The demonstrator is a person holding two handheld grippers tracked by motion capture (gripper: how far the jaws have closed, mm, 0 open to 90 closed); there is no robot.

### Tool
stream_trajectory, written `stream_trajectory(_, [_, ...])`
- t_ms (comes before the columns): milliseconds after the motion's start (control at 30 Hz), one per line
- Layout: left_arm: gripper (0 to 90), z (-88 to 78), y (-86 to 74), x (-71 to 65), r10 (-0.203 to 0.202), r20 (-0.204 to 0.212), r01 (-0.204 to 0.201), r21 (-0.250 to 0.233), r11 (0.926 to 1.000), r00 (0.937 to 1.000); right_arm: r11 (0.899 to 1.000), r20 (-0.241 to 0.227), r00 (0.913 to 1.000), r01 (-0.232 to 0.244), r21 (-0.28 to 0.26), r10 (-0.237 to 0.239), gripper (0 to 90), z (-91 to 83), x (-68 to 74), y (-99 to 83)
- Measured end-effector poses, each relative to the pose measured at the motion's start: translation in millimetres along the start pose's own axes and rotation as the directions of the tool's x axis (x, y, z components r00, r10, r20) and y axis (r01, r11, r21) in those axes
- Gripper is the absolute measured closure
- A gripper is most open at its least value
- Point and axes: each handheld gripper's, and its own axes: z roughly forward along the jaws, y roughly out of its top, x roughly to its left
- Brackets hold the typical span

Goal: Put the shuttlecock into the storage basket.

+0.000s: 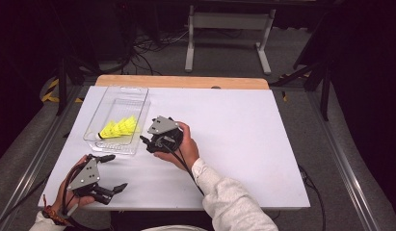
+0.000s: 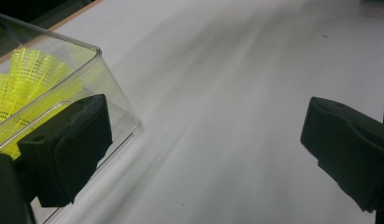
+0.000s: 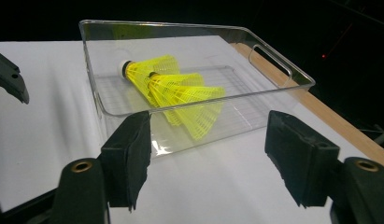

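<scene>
White tabletop (image 1: 244,144) carries a clear plastic tray (image 1: 138,98) at its far-left corner, with yellow shuttlecocks (image 1: 119,128) nested together at the tray's near end. Right gripper (image 1: 143,142) sits just beside the tray's near-right corner, jaws apart with nothing between them. Left gripper (image 1: 113,172) rests near the tabletop's near-left corner, jaws wide apart, empty.
</scene>
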Motion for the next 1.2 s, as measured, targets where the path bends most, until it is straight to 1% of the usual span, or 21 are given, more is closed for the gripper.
stream_trajectory(100, [3.1,0.1,0.1,-0.1,0.002,0.0,-0.002,0.002,1.0,1.0,1.0,0.015,0.9999,0.004,-0.005,-0.003,29.4,-3.3,-1.7,-1.7])
stream_trajectory(167, [3.1,0.2,0.2,-0.2,0.004,0.0,-0.004,0.002,1.0,1.0,1.0,0.034,0.9994,0.002,-0.002,-0.002,25.5,-4.9,-2.7,-3.5])
stream_trajectory(200, [3.2,0.2,0.2,-0.2,0.004,0.0,-0.004,0.002,1.0,1.0,1.0,0.044,0.999,0.002,-0.001,-0.002,24.7,-5.9,-3.3,-4.5])
stream_trajectory(233, [3.2,0.2,0.2,-0.1,0.006,0.0,-0.006,0.004,1.0,1.0,1.0,0.044,0.999,0.002,-0.001,-0.002,24.7,-5.9,-3.3,-4.5])
stream_trajectory(267, [3.2,0.3,0.2,0.0,0.006,0.0,-0.006,0.004,1.0,1.0,1.0,0.057,0.9984,-0.004,-0.004,0.004,22.7,-8.0,-5.2,-6.7])
stream_trajectory(367, [3.2,0.9,0.1,-0.2,0.003,0.0,-0.003,0.005,1.0,1.0,1.0,0.077,0.997,-0.007,-0.001,0.007,20.5,-11.0,-7.3,-9.2])
stream_trajectory(400, [3.2,0.9,0.1,-0.2,0.003,0.0,-0.003,0.005,1.0,1.0,1.0,0.077,0.997,-0.007,-0.001,0.007,20.5,-11.0,-7.3,-9.2])
stream_trajectory(467, [3.1,1.1,0.3,-0.4,0.003,0.0,-0.003,0.005,1.0,1.0,1.0,0.091,0.9959,0.0,-0.003,0.001,18.7,-14.1,-8.9,-11.9])
stream_trajectory(733, [3.1,1.1,0.8,-0.4,0.011,-0.001,-0.011,0.01,0.9999,0.9999,1.0,0.108,0.9942,0.002,-0.003,-0.002,15.5,-21.4,-11.6,-17.3])
stream_trajectory(767, [3.2,1.1,0.7,-0.5,0.006,-0.001,-0.006,0.004,1.0,1.0,1.0,0.109,0.994,0.007,-0.002,-0.007,15.1,-22.1,-11.7,-18.0])
stream_trajectory(833, [3.1,0.9,0.7,-0.3,0.009,-0.004,-0.009,0.004,1.0,1.0,1.0,0.111,0.9938,0.005,0.002,-0.005,14.8,-23.1,-11.5,-19.3])
stream_trajectory(867, [3.1,0.9,0.6,-0.6,0.005,-0.001,-0.005,0.003,1.0,1.0,1.0,0.111,0.9938,0.008,0.004,-0.008,13.0,-24.4,-11.8,-20.8])
stream_trajectory(900, [3.1,0.9,0.6,-0.6,0.005,-0.001,-0.005,0.003,1.0,1.0,1.0,0.104,0.9945,0.014,0.006,-0.014,11.8,-26.3,-11.6,-22.3])
stream_trajectory(933, [3.1,0.9,0.6,-0.3,0.009,-0.004,-0.009,0.004,1.0,1.0,1.0,0.109,0.9937,0.025,0.009,-0.026,11.7,-28.3,-11.3,-23.8])
stream_trajectory(967, [3.2,1.0,0.7,-0.1,0.011,-0.004,-0.011,0.006,0.9999,0.9999,1.0,0.11,0.9935,0.027,0.011,-0.028,10.9,-29.1,-11.1,-24.3])
stream_trajectory(1067, [3.2,1.8,0.8,-1.1,0.009,-0.002,-0.008,0.009,0.9999,1.0,1.0,0.093,0.9953,0.029,-0.001,-0.029,8.6,-38.0,-11.7,-29.3])
stream_trajectory(1100, [3.2,2.0,0.8,-1.0,0.008,-0.001,-0.008,0.009,0.9999,1.0,0.999,0.087,0.9956,0.036,-0.001,-0.036,8.4,-41.1,-11.6,-31.7])
stream_trajectory(1200, [3.1,2.4,1.0,-1.1,0.008,-0.002,-0.008,0.011,0.9999,1.0,0.999,0.1,0.994,0.043,0.003,-0.043,8.4,-44.7,-11.5,-35.7])
